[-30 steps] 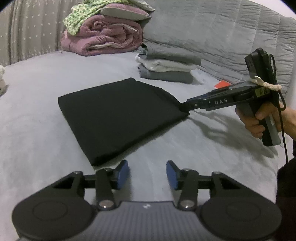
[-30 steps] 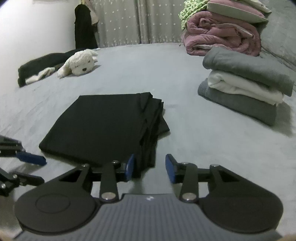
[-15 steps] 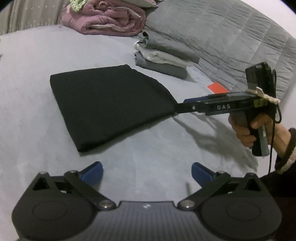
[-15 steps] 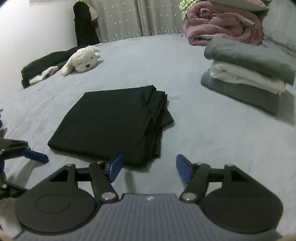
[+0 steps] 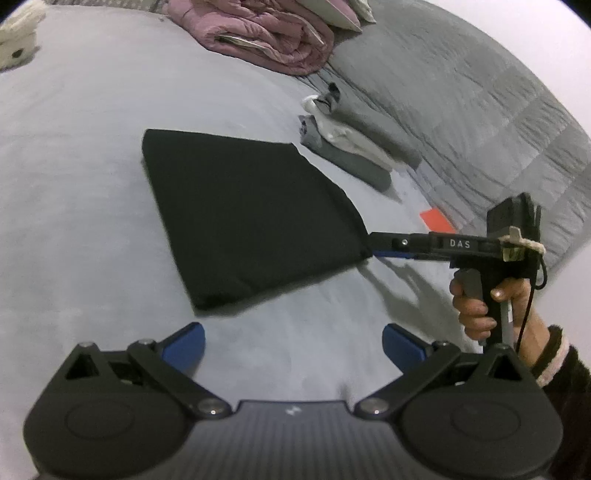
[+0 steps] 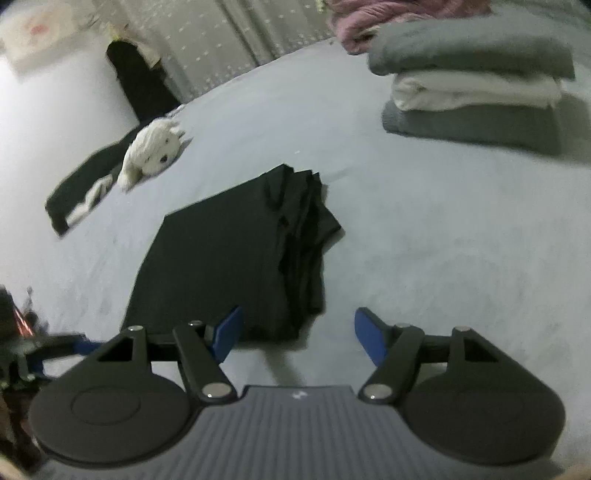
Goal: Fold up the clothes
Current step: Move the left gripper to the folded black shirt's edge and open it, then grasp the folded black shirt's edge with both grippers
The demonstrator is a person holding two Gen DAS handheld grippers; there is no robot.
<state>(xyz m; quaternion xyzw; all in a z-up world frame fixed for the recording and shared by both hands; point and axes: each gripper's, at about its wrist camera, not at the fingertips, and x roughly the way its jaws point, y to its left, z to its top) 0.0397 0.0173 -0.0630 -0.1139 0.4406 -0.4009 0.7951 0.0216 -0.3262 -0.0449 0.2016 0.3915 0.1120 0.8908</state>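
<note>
A black garment [image 5: 243,218] lies folded into a flat rectangle on the grey bed [image 5: 74,184]. My left gripper [image 5: 293,345] hovers just short of its near corner, jaws wide open with only bedding between them. My right gripper [image 5: 373,245], held by a hand [image 5: 476,306], reaches in from the right with its tip at the garment's right corner. In the right wrist view the black garment [image 6: 240,258] shows its layered edge, and my right gripper [image 6: 299,332] is open. The near corner lies just ahead of its left finger [image 6: 229,332], which does not press on it.
A stack of folded grey and white clothes [image 5: 354,147] [image 6: 472,96] sits past the garment. A pink quilt [image 5: 266,33] lies further back against a grey quilted cushion [image 5: 480,110]. A white plush toy [image 6: 151,155] and a dark garment [image 6: 81,195] lie at the left.
Both grippers have opened, the left one very wide. Both views have rolled and shifted a little. The black garment stays flat where it was.
</note>
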